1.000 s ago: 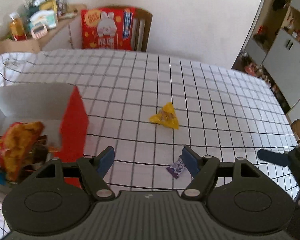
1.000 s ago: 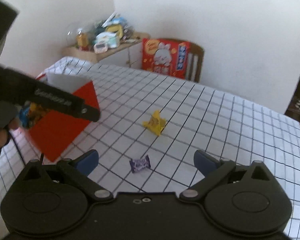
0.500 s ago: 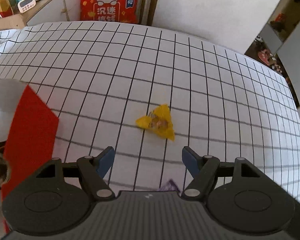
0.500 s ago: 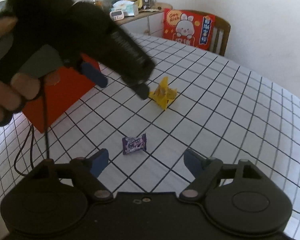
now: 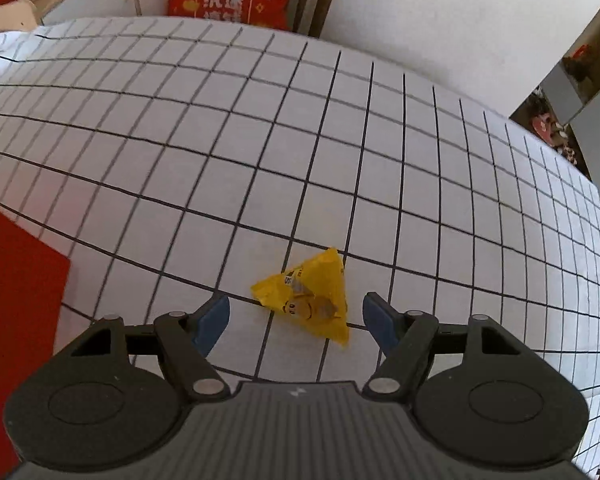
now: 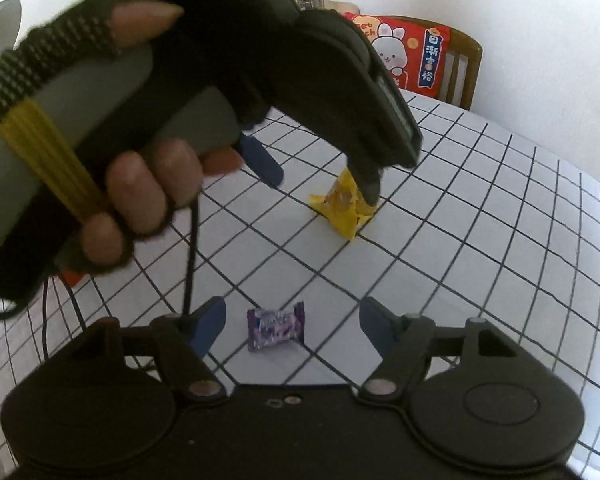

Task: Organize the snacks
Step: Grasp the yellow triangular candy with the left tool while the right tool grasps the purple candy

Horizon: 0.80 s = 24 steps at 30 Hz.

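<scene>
While both claws descend: two snacks left on the table (image 5: 260,128).
Left claw (image 5: 296,314) spread around yellow packet (image 5: 312,294); right claw (image 6: 292,322), just narrowed, spread around purple candy (image 6: 275,325).

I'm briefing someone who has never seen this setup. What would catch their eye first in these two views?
In the right wrist view, the gloved hand gripping the left gripper fills the upper left. Under it the yellow triangular snack packet lies on the checked tablecloth, between that gripper's open jaws but untouched. Nearer, a small purple candy lies between the right gripper's jaws, which have just been closing but do not touch it.
</scene>
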### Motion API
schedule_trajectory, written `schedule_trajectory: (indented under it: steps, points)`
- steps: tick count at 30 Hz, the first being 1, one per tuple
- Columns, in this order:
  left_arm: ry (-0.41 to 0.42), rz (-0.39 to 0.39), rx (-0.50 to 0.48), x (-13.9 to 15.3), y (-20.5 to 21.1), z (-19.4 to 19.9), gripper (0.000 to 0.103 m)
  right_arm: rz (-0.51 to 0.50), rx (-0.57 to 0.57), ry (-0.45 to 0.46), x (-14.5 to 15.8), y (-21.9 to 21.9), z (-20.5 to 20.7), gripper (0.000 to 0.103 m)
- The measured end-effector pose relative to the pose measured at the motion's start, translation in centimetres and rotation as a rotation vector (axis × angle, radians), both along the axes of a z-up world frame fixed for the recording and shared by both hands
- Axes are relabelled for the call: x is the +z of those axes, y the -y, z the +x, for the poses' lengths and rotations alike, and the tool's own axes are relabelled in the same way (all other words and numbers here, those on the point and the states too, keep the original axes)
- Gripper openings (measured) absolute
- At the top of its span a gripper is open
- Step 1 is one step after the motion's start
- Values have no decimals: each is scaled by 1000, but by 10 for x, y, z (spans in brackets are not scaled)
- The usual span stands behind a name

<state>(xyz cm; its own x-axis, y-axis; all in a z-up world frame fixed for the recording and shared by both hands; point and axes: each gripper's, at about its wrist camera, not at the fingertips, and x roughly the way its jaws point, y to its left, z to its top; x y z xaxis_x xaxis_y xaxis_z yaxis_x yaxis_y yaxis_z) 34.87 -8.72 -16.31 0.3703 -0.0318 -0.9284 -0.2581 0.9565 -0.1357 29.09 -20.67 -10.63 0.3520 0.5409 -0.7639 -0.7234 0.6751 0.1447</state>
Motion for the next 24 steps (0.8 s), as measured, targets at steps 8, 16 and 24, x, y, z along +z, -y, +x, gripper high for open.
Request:
schedule_trajectory:
  steps: [8,16,24]
  points:
    - [-14,8,-4,-17,-6,12,65,19,-65,-43,-3,6,15,64]
    - [-1,34,-20,-18,-2,23,48,25,-56,-74,0,16,10,64]
    - [12,68,-36,-8,4,2,31,31,-66,-92,-5,11,10,63]
